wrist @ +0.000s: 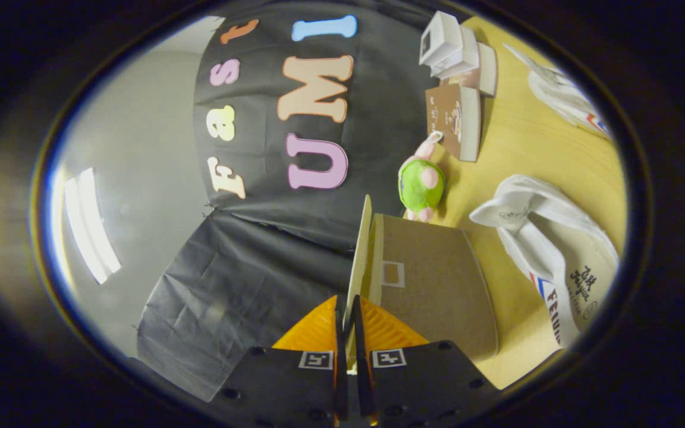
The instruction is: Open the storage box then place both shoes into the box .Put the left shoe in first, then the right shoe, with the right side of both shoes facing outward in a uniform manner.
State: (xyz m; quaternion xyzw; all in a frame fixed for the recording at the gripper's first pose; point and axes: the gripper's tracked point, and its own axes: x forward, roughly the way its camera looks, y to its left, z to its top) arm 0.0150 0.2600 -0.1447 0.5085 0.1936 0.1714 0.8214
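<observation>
The view is rolled on its side, so the wooden table (515, 148) stands to the right. A brown cardboard storage box (431, 291) lies just ahead of the fingers. Its thin pale lid (363, 249) is lifted away from the box body and runs down between my two fingers. My gripper (347, 304) is shut on that lid's edge. One white shoe (547, 244) with printed lettering lies on the table beside the box. The second white shoe (562, 95) lies farther off, beyond the first.
A green and pink plush toy (421, 185) sits right behind the box. Past it stand a brown carton (455, 119) and a stack of white cartons (452, 44). The black cloth wall (295, 148) rises behind the table.
</observation>
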